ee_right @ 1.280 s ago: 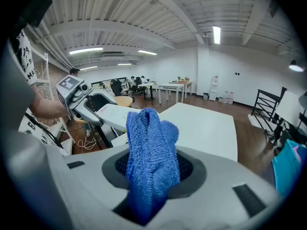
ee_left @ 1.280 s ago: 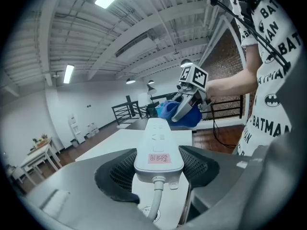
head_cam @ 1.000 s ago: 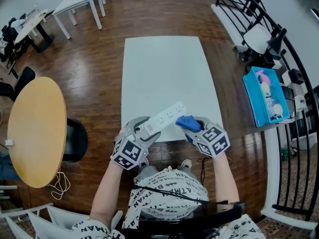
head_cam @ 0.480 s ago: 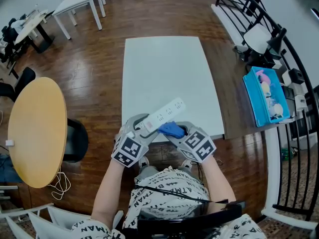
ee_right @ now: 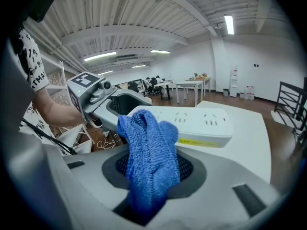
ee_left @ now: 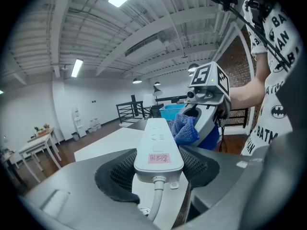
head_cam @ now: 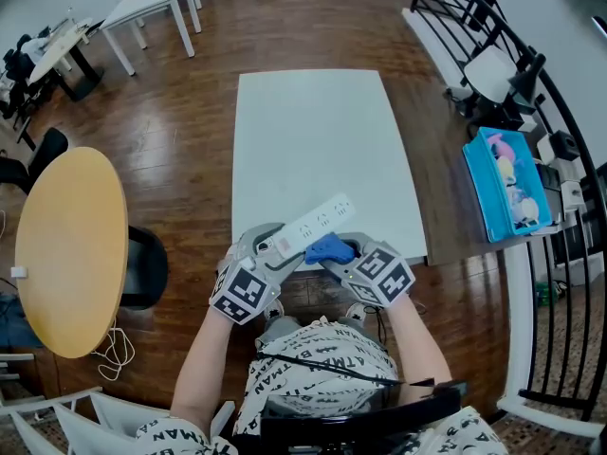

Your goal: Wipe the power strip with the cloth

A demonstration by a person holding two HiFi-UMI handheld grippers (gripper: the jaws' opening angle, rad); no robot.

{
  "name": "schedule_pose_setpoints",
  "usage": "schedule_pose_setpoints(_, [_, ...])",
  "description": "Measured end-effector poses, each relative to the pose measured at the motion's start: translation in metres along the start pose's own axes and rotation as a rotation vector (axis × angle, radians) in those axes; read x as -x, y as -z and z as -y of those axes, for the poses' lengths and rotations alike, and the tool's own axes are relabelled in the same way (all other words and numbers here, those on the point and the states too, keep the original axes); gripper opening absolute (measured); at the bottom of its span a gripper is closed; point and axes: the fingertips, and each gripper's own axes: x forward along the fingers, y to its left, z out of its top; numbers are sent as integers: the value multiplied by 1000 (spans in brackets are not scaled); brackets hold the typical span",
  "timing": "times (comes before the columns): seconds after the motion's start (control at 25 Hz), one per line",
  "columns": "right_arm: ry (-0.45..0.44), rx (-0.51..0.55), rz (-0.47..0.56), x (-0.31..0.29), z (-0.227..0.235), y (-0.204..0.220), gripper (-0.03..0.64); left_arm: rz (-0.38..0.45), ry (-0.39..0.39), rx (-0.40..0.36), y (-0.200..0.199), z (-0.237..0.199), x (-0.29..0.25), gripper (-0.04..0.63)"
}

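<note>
Clamps power strip [head_cam: 308,226] in left gripper [head_cam: 266,245], pinches cloth [head_cam: 327,247] in right gripper [head_cam: 338,252], now slid nearer the clamped end: wiping stroke almost spent.

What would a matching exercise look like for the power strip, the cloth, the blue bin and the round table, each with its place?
1 power strip
2 cloth
3 blue bin
4 round table

A far left of the head view
B clamped in the right hand-held gripper
C by the railing, far right
D clamped in the left hand-held gripper

Pairs: 1-D, 2-B, 3-C, 4-A
</note>
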Motion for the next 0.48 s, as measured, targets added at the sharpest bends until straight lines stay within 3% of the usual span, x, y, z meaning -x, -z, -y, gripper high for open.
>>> schedule_pose_setpoints(0.48, [168,-22,-66,37,63,27,143,4,47,-44,1,9,12,279])
